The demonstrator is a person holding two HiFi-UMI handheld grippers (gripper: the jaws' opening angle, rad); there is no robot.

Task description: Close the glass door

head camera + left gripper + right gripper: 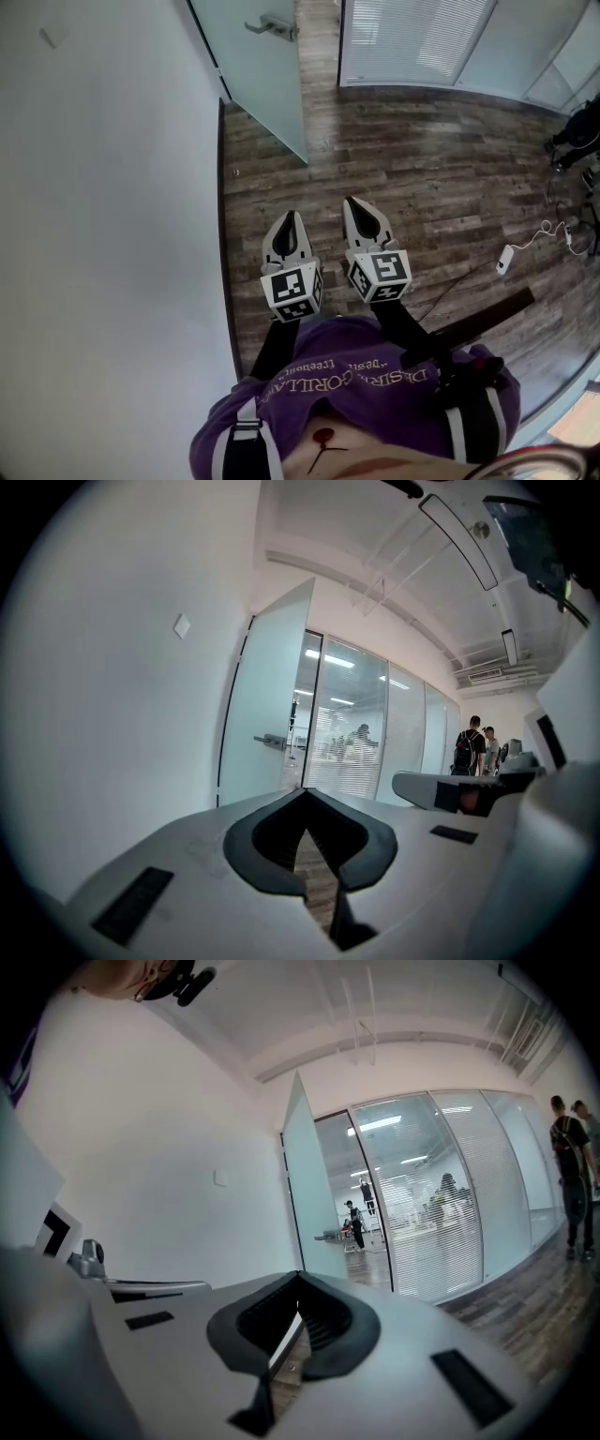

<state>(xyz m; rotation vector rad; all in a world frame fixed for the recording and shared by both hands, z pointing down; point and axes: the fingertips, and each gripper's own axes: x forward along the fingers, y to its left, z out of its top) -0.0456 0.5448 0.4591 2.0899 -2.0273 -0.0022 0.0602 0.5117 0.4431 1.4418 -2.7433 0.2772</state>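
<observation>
Dark wood-plank flooring fills the middle of the head view, with a plain white wall down the left side. Nearest, at the bottom edge, is the person's purple shirt. Just above it the left gripper and right gripper point forward side by side without touching. Each has its jaws pressed together with nothing between them. Off to the right a white cord lies on the planks. At the top, well beyond both grippers, the glass door stands swung open off the wall, its handle near the upper edge. Behind it runs a glass partition with blinds.
</observation>
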